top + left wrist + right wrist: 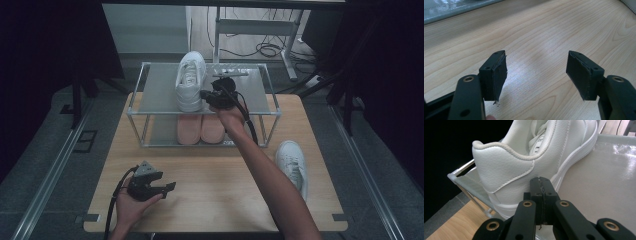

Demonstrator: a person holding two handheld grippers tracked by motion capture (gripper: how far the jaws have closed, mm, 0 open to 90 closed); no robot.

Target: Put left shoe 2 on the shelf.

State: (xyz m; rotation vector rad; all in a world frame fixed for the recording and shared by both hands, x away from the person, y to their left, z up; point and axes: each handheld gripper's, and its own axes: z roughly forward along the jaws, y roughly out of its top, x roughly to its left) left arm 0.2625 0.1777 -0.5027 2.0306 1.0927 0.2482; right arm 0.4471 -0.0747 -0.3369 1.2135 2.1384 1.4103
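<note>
A white sneaker (190, 82) stands on the top shelf of a small metal rack (252, 87), toe pointing away. My right gripper (204, 94) is at the sneaker's heel end, reaching in from the right. In the right gripper view the jaws are pressed together with nothing between them, and the right gripper (540, 180) has its tip at the side of the sneaker's heel (506, 170). A second white sneaker (292, 162) lies on the table at the right. My left gripper (170, 187) rests low over the front left of the table. The left gripper (536, 53) stands open above bare wood.
A pair of pink shoes (200, 130) sits on the rack's lower shelf. The wooden table (210, 170) carries the rack at its far half. The right forearm crosses the table diagonally. Cables and desk legs lie on the floor beyond.
</note>
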